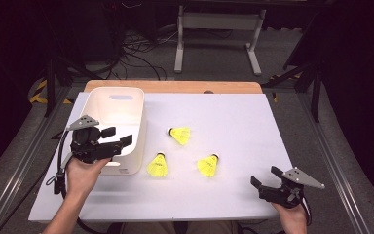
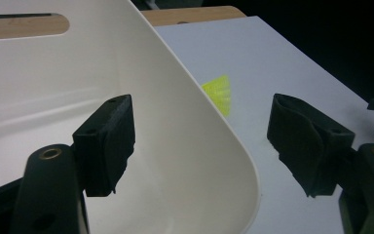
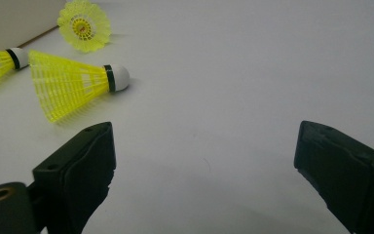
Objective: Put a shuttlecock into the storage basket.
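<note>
You have three yellow plastic shuttlecocks with white cork tips: one (image 1: 180,135) at twelve o'clock, one (image 1: 157,165) at eight, one (image 1: 208,165) at four. You have one white plastic bin (image 1: 121,122) at nine o'clock.

lab | floor cables (image 1: 136,53) | metal frame rails (image 1: 19,165) | dark surround

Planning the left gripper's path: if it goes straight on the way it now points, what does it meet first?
Probably the white bin's near wall: the left gripper stands open astride it, one jaw inside, one outside. Depth is unclear.

Black jaws, grey three-cornered plates
</note>
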